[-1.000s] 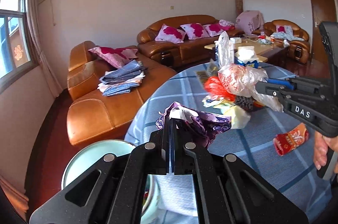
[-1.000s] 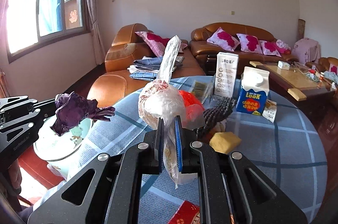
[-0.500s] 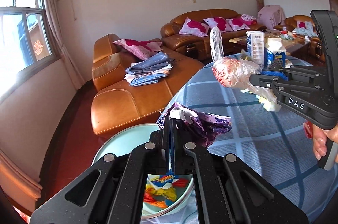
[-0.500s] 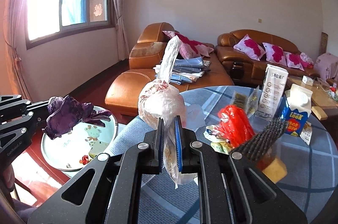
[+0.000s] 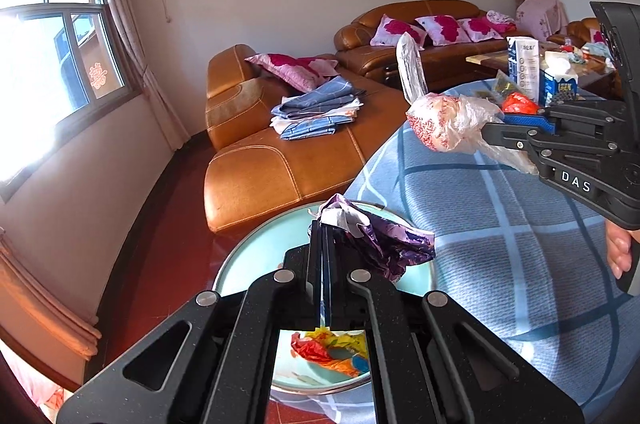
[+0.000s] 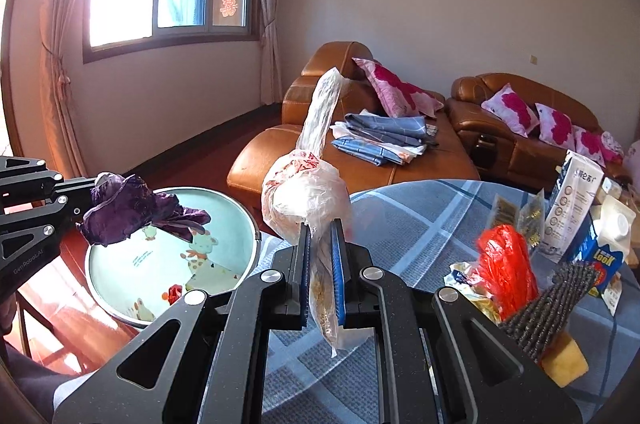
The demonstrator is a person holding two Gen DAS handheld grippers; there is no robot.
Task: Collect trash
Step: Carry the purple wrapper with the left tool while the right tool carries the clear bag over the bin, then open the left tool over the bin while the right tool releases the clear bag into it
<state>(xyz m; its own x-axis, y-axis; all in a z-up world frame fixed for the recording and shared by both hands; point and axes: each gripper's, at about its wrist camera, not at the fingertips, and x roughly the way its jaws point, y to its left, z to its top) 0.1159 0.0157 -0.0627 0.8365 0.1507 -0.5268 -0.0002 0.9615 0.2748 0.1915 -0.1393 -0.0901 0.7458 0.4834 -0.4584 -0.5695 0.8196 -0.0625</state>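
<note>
My left gripper (image 5: 325,224) is shut on a crumpled purple wrapper (image 5: 380,244), held over a pale green basin (image 5: 256,256) that stands beside the table. In the right wrist view the same wrapper (image 6: 132,212) hangs at the left over the basin (image 6: 224,208), in the left gripper (image 6: 92,202). My right gripper (image 6: 320,228) is shut on a knotted clear plastic bag (image 6: 308,192), held above the table's edge. That bag (image 5: 444,124) also shows in the left wrist view, at the tips of the right gripper (image 5: 496,130). Colourful wrappers (image 5: 328,348) lie in the basin.
The round table (image 6: 408,220) has a blue checked cloth. On it lie a red bag (image 6: 506,264), a blue milk carton (image 6: 604,252), a white carton (image 6: 572,192), a dark scrubber (image 6: 556,296) and a yellow sponge (image 6: 564,360). Brown leather sofas (image 5: 280,160) stand behind.
Both grippers have swung left, away from the table's middle toward the basin. The purple wrapper now hangs over the basin, and the plastic bag has reached the table's edge.
</note>
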